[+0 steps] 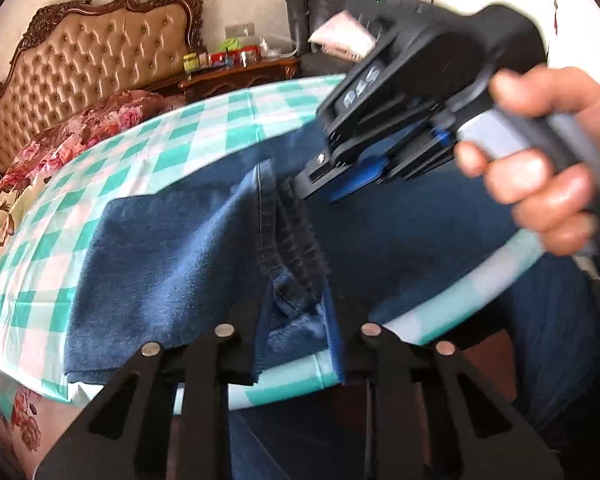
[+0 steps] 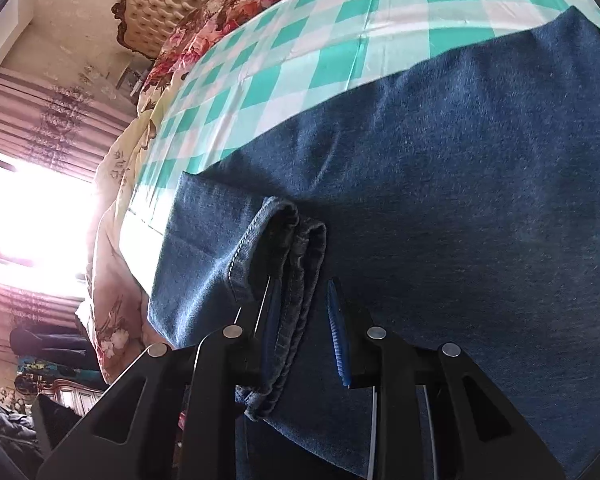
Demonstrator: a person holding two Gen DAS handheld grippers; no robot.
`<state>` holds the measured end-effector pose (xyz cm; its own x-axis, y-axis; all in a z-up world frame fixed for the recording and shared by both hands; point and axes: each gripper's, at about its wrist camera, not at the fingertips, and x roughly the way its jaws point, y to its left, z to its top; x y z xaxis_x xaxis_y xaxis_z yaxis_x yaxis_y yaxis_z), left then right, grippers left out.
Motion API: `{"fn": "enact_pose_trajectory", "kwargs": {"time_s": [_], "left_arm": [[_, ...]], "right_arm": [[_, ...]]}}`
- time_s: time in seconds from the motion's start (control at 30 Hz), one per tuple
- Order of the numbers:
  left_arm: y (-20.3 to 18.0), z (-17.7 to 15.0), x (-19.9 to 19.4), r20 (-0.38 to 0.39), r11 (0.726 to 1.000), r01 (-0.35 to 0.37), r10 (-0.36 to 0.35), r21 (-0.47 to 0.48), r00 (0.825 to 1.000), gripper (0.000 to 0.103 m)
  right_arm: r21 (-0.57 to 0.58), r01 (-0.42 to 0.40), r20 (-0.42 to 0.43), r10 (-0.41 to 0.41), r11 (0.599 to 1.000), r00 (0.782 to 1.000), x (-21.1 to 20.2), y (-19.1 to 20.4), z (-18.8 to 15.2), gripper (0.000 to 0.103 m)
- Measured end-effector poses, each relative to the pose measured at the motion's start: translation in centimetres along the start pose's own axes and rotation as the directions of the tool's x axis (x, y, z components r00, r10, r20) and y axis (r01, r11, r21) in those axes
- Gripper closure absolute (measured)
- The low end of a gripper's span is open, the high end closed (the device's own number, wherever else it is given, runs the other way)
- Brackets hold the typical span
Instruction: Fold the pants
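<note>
Blue denim pants (image 1: pixel 172 264) lie folded on a green-and-white checked cloth (image 1: pixel 148 148); they also fill the right wrist view (image 2: pixel 460 184). My left gripper (image 1: pixel 296 336) has a bunched fold of the denim with its stitched hem between its fingers, at the near edge of the cloth. My right gripper (image 2: pixel 302 332) stands open around the doubled hem (image 2: pixel 296 264), its blue pads (image 2: pixel 334 328) apart from the cloth on the right side. In the left wrist view the right gripper (image 1: pixel 312 180) is held in a hand, tips at the hem.
A bed with a tufted headboard (image 1: pixel 84 68) and a floral quilt (image 1: pixel 76 136) lies beyond the cloth. A wooden nightstand (image 1: pixel 236 76) holds small items. A bright window (image 2: pixel 32 216) is at the left. The person's legs (image 1: pixel 560 352) are near the front edge.
</note>
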<state>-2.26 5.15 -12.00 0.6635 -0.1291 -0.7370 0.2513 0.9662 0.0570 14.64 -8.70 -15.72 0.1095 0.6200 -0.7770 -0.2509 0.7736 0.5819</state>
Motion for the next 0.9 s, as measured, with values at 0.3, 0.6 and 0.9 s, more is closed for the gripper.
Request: {"fn": "enact_pose_trajectory", "kwargs": {"time_s": [0.3,0.6,0.9], "left_arm": [[-1.2,-0.4,-1.9,0.041,0.997,0.072,-0.072,-0.006,0.997,0.087],[-3.3,-2.3,-3.2,0.042,0.993,0.025,-0.03,0.112,0.999,0.059],[-5.4,-3.3,-0.8,0.02,0.96,-0.072,0.069,0.27,0.997,0.065]], "right_arm": [[0.046,-0.01,0.011,0.01,0.999,1.0,-0.4,-1.1,0.2,0.071],[0.031,-0.018,-0.017,0.018,0.999,1.0,0.4,-0.3,0.0,0.071],[0.045,-0.017,-0.014,0.017,0.999,1.0,0.2,-0.5,0.1,0.071]]}}
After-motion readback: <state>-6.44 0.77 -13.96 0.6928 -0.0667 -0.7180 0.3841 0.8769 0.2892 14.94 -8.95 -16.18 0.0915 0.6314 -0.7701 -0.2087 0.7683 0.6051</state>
